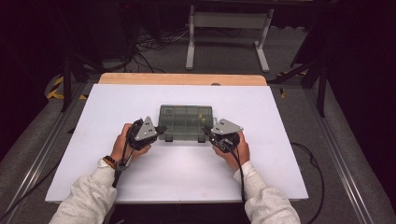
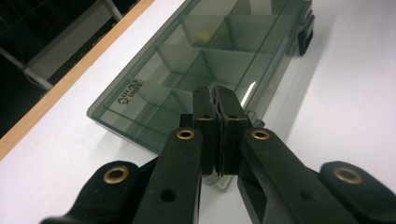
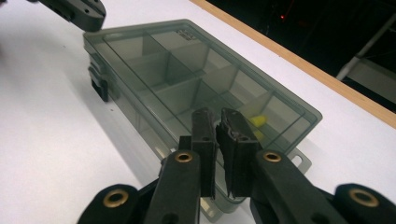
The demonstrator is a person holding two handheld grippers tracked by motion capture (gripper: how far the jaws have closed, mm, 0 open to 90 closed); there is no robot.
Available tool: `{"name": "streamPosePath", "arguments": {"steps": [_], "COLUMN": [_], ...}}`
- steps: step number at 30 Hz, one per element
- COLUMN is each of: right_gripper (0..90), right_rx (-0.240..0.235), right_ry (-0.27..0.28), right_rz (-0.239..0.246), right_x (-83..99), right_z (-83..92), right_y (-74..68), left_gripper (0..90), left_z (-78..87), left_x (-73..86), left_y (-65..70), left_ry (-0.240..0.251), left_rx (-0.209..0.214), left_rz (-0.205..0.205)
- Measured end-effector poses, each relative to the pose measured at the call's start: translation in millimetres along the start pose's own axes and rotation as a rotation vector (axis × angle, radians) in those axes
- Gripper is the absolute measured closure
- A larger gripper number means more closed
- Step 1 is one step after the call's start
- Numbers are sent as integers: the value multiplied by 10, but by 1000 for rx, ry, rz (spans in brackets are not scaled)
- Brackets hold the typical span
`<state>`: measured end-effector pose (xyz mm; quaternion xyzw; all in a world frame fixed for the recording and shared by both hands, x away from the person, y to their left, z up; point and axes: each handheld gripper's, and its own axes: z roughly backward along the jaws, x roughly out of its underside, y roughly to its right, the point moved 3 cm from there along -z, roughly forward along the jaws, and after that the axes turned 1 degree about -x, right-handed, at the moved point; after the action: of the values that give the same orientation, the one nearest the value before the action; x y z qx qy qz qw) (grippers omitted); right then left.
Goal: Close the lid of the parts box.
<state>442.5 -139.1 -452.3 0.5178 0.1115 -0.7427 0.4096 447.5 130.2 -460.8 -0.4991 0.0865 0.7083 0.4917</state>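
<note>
A smoky translucent compartment box (image 1: 187,122) lies closed in the middle of the white table, its latches facing the person. Through the lid a small yellow piece (image 3: 258,121) shows in a compartment at the right end. My left gripper (image 1: 163,129) is at the box's front left corner; in the left gripper view its jaws (image 2: 215,93) stand pressed together over the box's front edge (image 2: 205,51) with nothing seen between them. My right gripper (image 1: 205,129) is at the front right corner. Its jaws (image 3: 218,119) stand a narrow gap apart above the lid (image 3: 187,79), gripping nothing.
The white table top (image 1: 280,154) has a wooden far edge (image 1: 182,78). A black latch (image 2: 306,39) sticks out from the box's front. A white metal stand (image 1: 191,42) and cables lie on the floor beyond. Both sleeved forearms come in from the bottom.
</note>
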Motion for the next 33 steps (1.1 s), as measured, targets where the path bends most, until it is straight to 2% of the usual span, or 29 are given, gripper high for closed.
{"name": "streamPosePath", "arguments": {"steps": [7, 16, 17, 18, 22, 28, 31, 33], "right_gripper": [819, 770, 760, 744, 696, 582, 490, 468], "right_rx": [-20, -35, -38, -38, -47, -52, -61, -56], "right_ry": [17, 26, 30, 32, 36, 46, 48, 48], "right_rz": [-3, 2, 2, 2, 3, 3, -3, -1], "right_x": [-13, -30, -35, -39, -55, -88, -108, -112], "right_z": [26, 35, 36, 37, 42, 52, 53, 53], "right_y": [-8, -44, -52, -57, -77, -112, -127, -132], "left_gripper": [863, 780, 748, 719, 687, 602, 510, 490], "left_z": [24, 37, 40, 43, 54, 72, 76, 76], "left_x": [-8, -15, -17, -17, -17, -31, -36, -38], "left_y": [14, 35, 37, 33, 33, 59, 74, 82], "left_ry": [21, 63, 67, 69, 86, 103, 111, 111], "left_rx": [9, 11, 9, 0, 12, 10, 18, 15], "left_rz": [2, 17, 20, 23, 35, 32, 36, 38]}}
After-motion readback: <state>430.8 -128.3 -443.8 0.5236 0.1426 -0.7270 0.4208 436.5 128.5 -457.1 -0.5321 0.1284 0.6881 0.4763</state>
